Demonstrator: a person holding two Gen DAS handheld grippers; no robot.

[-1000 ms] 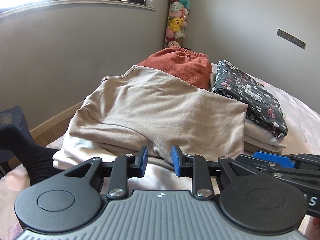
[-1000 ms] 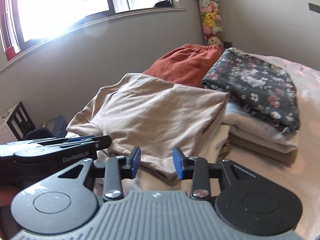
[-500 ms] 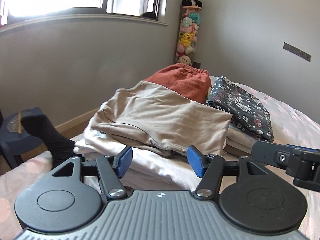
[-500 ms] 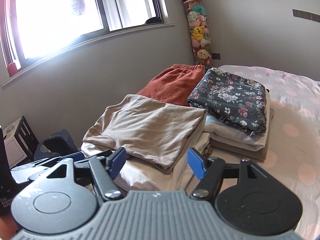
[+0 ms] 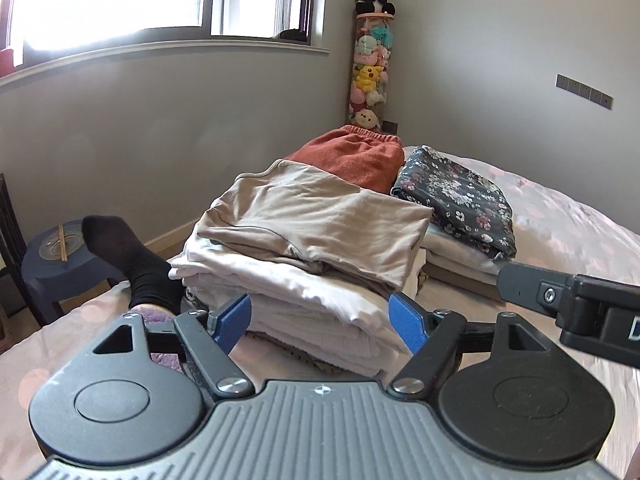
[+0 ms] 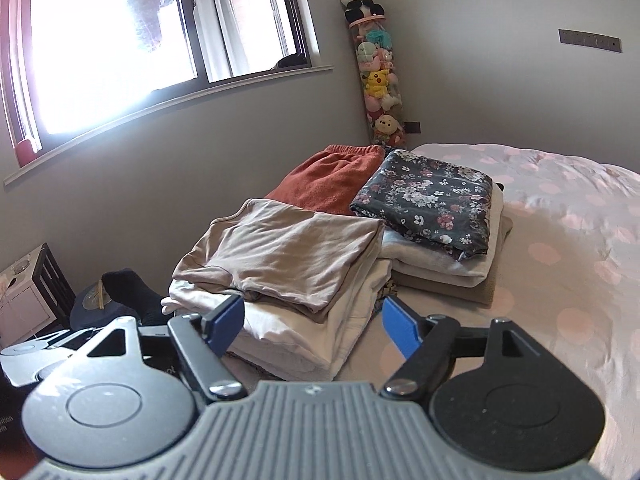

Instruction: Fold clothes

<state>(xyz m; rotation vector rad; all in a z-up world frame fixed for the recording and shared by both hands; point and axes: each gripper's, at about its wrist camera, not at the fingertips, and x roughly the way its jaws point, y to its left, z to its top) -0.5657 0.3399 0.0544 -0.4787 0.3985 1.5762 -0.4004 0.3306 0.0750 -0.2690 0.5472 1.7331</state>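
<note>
A folded beige garment (image 5: pixel 320 224) (image 6: pixel 288 248) lies on top of a stack of folded white and cream clothes (image 5: pixel 316 300) (image 6: pixel 304 328) on the bed. Behind it lies a folded rust-orange garment (image 5: pixel 352 158) (image 6: pixel 328 178). To the right a dark floral garment (image 5: pixel 456 196) (image 6: pixel 428 200) tops a second stack. My left gripper (image 5: pixel 320 322) is open and empty, held just short of the near stack. My right gripper (image 6: pixel 312 322) is open and empty, a little back from the same stack. The right gripper's body shows at the right of the left wrist view (image 5: pixel 572 300).
The bed (image 6: pixel 560 240) has a pale pink dotted cover. A foot in a black sock (image 5: pixel 128 256) rests at the bed's left edge by a dark blue stool (image 5: pixel 56 264). A tall tube of plush toys (image 5: pixel 370 64) stands in the corner under the window (image 6: pixel 120 40).
Both grippers have opened wide, let go of the beige garment and drawn back from the stack. The beige garment now lies folded on top.
</note>
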